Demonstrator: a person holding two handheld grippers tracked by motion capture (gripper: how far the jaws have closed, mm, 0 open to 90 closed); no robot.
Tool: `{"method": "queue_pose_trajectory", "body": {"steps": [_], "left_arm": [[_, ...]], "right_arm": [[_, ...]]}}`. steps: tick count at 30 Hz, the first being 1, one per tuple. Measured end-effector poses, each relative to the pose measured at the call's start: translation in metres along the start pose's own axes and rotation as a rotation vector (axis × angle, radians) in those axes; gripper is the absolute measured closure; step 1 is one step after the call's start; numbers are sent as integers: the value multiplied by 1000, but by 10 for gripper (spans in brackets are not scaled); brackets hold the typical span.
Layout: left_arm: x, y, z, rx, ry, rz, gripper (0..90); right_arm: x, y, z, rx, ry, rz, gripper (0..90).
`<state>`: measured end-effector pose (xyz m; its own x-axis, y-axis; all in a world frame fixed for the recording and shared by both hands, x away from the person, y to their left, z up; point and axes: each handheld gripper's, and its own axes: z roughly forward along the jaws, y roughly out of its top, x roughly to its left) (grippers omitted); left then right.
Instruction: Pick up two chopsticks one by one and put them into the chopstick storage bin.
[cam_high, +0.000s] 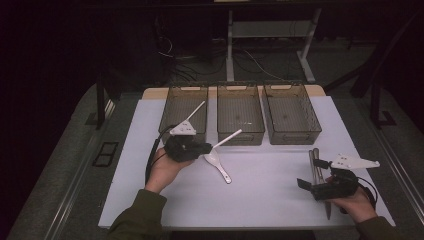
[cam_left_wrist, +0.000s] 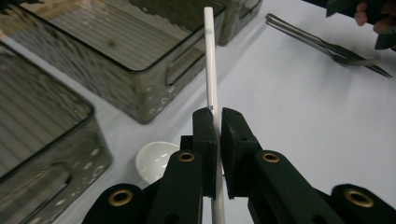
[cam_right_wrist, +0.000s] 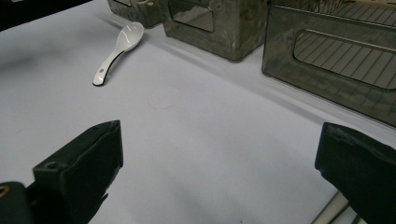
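White paper or plastic, the straw (cam_left_wrist: 211, 65) is a thin straight stick, plain but for a tiny grey mark near its far end. In the left gripper view it runs up the middle of the frame from the bottom edge to the top, and the left gripper (cam_left_wrist: 218, 119) has its two black jaws closed tight on it about midway along its length. In the high view the same straw (cam_high: 227, 138) slants up to the right from that gripper, left of centre, just in front of the middle bin.

The pale sheet covering the table (cam_high: 280, 200) fills the lower half of the high view. Three smoky see-through bins (cam_high: 239, 120) stand in a row along its far edge; another white stick leans in the left one. Two metal forks (cam_left_wrist: 327, 44) lie at the upper right of the left gripper view, their tips cut off by the frame edge. A white ceramic spoon (cam_right_wrist: 119, 49) lies at the upper left of the right gripper view; in the left gripper view only its bowl shows, the handle hidden behind the jaws.

The right gripper (cam_right_wrist: 219, 163), at the lower right of the high view, has its jaws wide apart with nothing between them.
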<state>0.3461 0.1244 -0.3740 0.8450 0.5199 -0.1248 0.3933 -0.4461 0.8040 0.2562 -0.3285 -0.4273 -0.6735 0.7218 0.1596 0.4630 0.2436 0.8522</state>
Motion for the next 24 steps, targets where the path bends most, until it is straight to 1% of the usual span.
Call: {"method": "queue_pose_trajectory", "body": {"steps": [3, 5, 6, 13, 20, 24], "left_arm": [[6, 1, -4, -8, 13, -10, 841], [10, 2, -5, -4, 20, -8, 841], [12, 3, -5, -5, 23, -14, 841], [30, 9, -7, -9, 45, -27, 841], [49, 24, -13, -18, 84, -22, 841], [63, 34, -16, -28, 106, -27, 841]], "right_arm": [[-1, 0, 0, 0, -3, -2, 9], [-1, 0, 0, 0, -4, -1, 9], [-1, 0, 0, 0, -4, 0, 9], [-1, -1, -1, -2, -11, 11, 9], [-1, -1, -1, -1, -13, 12, 9], [-2, -1, -1, -4, -15, 11, 9]]}}
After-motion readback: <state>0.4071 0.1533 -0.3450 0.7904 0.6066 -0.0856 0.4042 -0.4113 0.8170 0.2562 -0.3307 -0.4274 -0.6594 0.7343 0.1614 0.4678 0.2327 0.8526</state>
